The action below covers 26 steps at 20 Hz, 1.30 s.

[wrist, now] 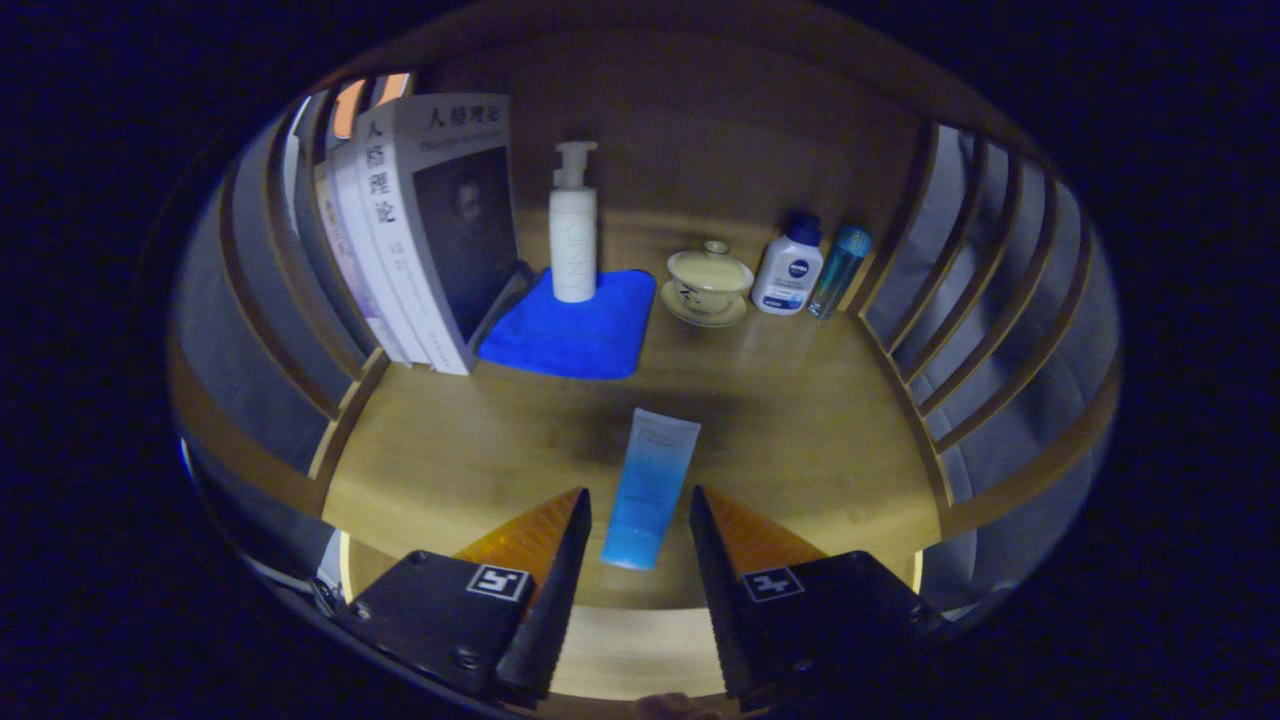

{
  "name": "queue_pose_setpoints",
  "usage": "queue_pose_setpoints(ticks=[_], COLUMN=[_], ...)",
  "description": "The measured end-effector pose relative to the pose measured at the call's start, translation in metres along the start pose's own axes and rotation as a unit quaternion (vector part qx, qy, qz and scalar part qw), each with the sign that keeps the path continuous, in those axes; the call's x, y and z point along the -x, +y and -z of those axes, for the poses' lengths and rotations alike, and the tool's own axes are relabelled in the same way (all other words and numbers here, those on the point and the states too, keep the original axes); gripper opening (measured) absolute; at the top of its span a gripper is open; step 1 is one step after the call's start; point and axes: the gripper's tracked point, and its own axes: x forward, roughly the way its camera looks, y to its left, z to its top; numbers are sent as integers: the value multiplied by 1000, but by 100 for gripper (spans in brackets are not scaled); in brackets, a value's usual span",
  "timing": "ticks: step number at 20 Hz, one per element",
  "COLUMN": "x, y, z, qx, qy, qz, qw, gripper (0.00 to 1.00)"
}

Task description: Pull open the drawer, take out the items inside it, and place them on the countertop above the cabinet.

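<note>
A blue-and-white tube (647, 490) lies flat on the wooden countertop (800, 440), its blue cap end toward me. My gripper (640, 505) is open, its two fingers standing either side of the tube's lower half with a small gap on each side. Neither of the fingertips (578, 510) presses on the tube. The drawer is hidden from this view.
At the back stand several books (420, 230), a white pump bottle (573, 225) on a blue cloth (570, 325), a lidded tea bowl on a saucer (708, 283), a small white bottle (790, 265) and a blue vial (840, 270). Slatted wooden rails (960, 330) close both sides.
</note>
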Motion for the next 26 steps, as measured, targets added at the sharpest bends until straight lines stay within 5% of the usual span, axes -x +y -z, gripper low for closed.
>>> queue_pose_setpoints(ticks=[7,17,26], x=[53,123,167], y=[10,21,8], z=[50,98,154], qx=[27,46,75], qy=[-28,-106,-207], qz=[-57,-103,-105], qw=[998,988,970], gripper=[79,79,78])
